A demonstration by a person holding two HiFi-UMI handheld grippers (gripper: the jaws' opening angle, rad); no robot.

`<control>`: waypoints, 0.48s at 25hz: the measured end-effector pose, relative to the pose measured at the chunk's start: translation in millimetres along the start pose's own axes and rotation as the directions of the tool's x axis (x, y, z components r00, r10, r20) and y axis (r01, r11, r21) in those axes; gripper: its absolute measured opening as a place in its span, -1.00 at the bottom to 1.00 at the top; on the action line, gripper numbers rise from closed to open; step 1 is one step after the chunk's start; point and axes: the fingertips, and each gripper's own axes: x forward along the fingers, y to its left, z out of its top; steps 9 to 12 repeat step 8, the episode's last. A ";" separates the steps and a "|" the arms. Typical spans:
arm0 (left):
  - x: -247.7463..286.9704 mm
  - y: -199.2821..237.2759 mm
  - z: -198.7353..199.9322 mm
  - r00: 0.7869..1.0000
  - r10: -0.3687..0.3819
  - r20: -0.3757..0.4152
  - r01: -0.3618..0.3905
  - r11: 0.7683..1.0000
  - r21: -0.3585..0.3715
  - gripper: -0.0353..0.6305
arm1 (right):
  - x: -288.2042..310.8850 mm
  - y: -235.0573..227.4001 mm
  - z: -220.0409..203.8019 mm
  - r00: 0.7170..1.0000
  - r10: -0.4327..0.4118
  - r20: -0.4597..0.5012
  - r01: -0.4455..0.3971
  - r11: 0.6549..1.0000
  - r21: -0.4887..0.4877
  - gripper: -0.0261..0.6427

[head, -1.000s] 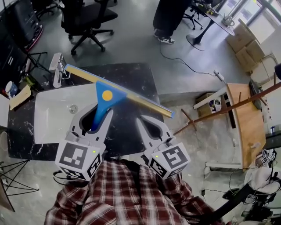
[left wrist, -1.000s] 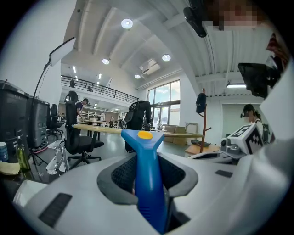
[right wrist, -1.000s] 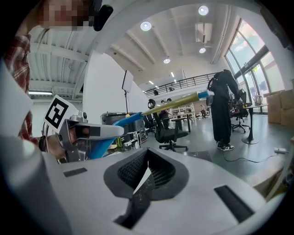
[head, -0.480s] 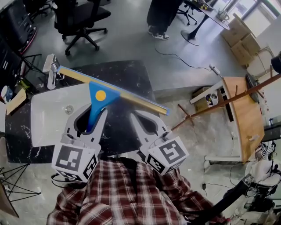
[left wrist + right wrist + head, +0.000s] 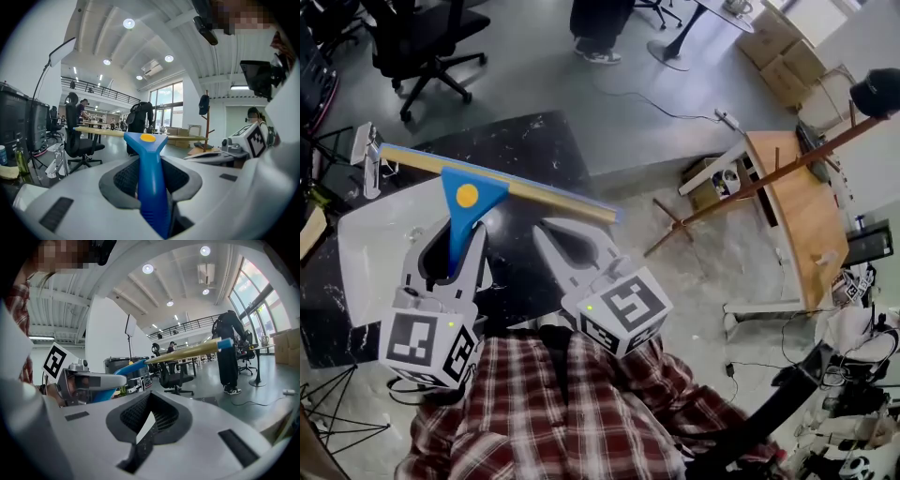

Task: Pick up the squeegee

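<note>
Squeegee (image 5: 469,199): blue plastic handle widening into a triangular head with a round yellow spot, and a long tan blade bar edged in blue. Held up in the air, clear of any surface, by the handle alone. Blade bar lies crosswise in the head view, above the far part of the sink and the counter.
Black marbled countertop (image 5: 534,150): below both grippers, nearest edge hidden behind them.
White sink basin (image 5: 380,239): sunk into the counter's left part, directly under the left gripper.
Black office chair (image 5: 427,37): on the grey floor beyond the counter.
Red plaid shirt (image 5: 572,412): along the bottom of the head view, behind both marker cubes.
Left gripper (image 5: 450,239): jaws clamped on the squeegee's blue handle, one on each side, the head sticking out past the tips (image 5: 150,164).
Right gripper (image 5: 544,229): beside the left one and apart from it, jaws brought together at the tips with nothing between them (image 5: 151,394), not touching the squeegee.
Chrome faucet (image 5: 366,159): at the sink's far left corner, near the blade's left end.
</note>
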 end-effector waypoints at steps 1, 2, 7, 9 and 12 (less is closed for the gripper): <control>0.6 -1.0 -0.4 1.000 -0.002 -0.001 0.002 1.000 0.000 -0.48 | -0.3 -0.4 -0.3 1.000 0.000 -0.001 0.000 1.000 0.000 -0.89; 1.1 -1.8 -0.8 1.000 -0.003 -0.002 0.003 1.000 -0.001 -0.48 | -0.6 -0.8 -0.4 1.000 0.001 -0.002 -0.001 1.000 -0.001 -0.89; 4.6 -5.7 -1.5 1.000 -0.016 -0.007 0.016 1.000 -0.004 -0.48 | -4.7 -5.1 0.0 1.000 -0.014 -0.005 0.014 1.000 0.002 -0.89; 5.4 -6.1 -1.3 1.000 -0.019 -0.008 0.019 1.000 -0.004 -0.48 | -5.2 -6.1 0.2 1.000 -0.017 -0.004 0.017 1.000 0.004 -0.89; 5.4 -6.1 -1.3 1.000 -0.019 -0.008 0.019 1.000 -0.004 -0.48 | -5.2 -6.1 0.2 1.000 -0.017 -0.004 0.017 1.000 0.004 -0.89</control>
